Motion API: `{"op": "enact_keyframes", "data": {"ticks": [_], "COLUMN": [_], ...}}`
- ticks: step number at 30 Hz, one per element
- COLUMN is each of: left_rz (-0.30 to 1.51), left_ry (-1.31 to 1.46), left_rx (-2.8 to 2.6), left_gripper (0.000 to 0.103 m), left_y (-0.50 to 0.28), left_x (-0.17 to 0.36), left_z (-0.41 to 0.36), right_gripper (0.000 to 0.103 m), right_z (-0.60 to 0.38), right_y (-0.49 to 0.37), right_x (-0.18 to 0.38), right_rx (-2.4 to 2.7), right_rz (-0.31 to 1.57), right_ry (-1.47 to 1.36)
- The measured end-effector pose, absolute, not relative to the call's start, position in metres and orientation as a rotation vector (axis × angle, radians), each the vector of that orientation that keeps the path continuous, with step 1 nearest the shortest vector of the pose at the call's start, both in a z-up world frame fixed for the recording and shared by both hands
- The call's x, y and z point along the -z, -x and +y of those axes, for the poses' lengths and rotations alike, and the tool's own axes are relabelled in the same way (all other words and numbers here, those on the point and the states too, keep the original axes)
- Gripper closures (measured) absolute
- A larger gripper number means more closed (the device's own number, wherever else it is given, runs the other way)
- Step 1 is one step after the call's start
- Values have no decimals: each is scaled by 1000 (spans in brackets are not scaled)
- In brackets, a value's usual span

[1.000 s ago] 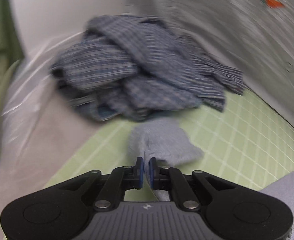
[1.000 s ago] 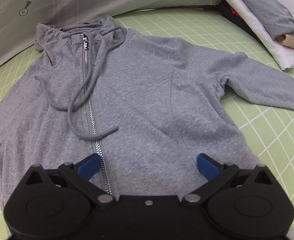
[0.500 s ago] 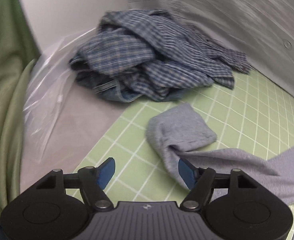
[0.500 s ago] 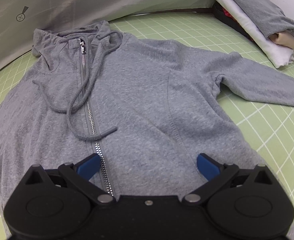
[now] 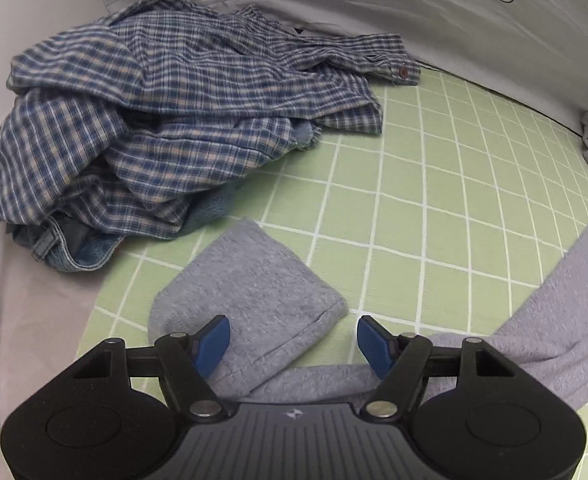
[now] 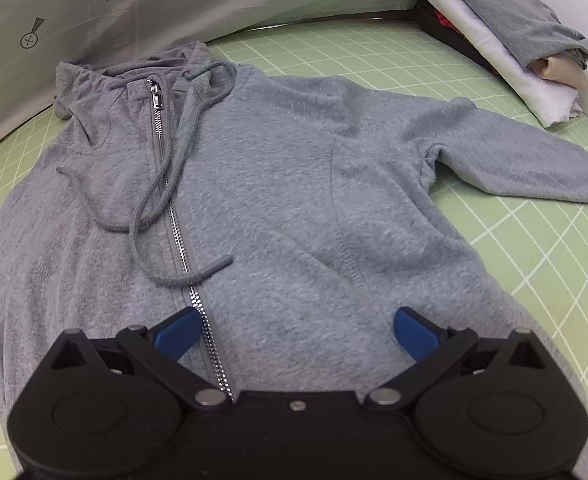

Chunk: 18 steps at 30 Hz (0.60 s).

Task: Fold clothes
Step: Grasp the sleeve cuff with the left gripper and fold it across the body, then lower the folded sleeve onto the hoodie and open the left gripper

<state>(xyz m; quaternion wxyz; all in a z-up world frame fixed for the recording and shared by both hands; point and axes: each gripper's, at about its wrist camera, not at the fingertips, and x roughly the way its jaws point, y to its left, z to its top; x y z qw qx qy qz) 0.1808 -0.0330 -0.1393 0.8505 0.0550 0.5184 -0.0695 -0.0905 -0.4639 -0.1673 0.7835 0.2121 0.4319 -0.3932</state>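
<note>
A grey zip hoodie (image 6: 278, 200) lies front up on the green grid mat (image 6: 533, 256), zipper closed, drawstrings loose across the chest. Its right sleeve (image 6: 521, 160) stretches out to the right. My right gripper (image 6: 294, 332) hovers open over the hoodie's lower front, nothing between its pads. In the left wrist view the hoodie's other sleeve cuff (image 5: 250, 292) lies on the mat, bent back at an angle. My left gripper (image 5: 294, 344) stands open just above that cuff; its pads straddle the cuff's edge without pressing on it.
A crumpled blue plaid shirt (image 5: 154, 120) lies heaped over denim at the mat's far left. A stack of folded clothes (image 6: 505, 36) sits at the far right corner. A grey printed sheet (image 6: 174, 8) rises behind the mat. Bare mat (image 5: 433, 200) lies between the pile and the sleeve.
My left gripper opened and let go of the grey sleeve cuff, which now lies on the mat, then dropped closer to it. The right gripper stayed open and still.
</note>
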Motion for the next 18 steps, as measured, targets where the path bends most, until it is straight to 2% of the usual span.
{"op": "enact_keyframes", "data": {"ticks": [1,2,3,4,5,12,18], "left_rz": [1096,1096,1089,1079,1074,937,909], "left_ry": [-106,-97,-84,-59,-22,37,177], "left_rx": [130,111,93,86,83,-76,-228], "left_gripper": [36,50,55,68,92,95,95], "left_y": [-181,-181,-181,-180,-180,-155,-122], "left_x": [141,141,140,138,136,102,87], "left_z": [-31,-28,-23,-18,-11,47,108], "right_gripper": [0,0,0,0,0,0,0], "right_z": [-464,-464,-463,-463,-463,-461,-457], "right_y": [90,90,90,90,90,91,95], "right_x": [167,167,167,167,167,169,170], "right_rx": [851,853,856,859,861,871,877], "right_rz": [931,929,926,924,921,894,860], "right_ry": [-458,-459,-460,-461,-460,-451,-433]}}
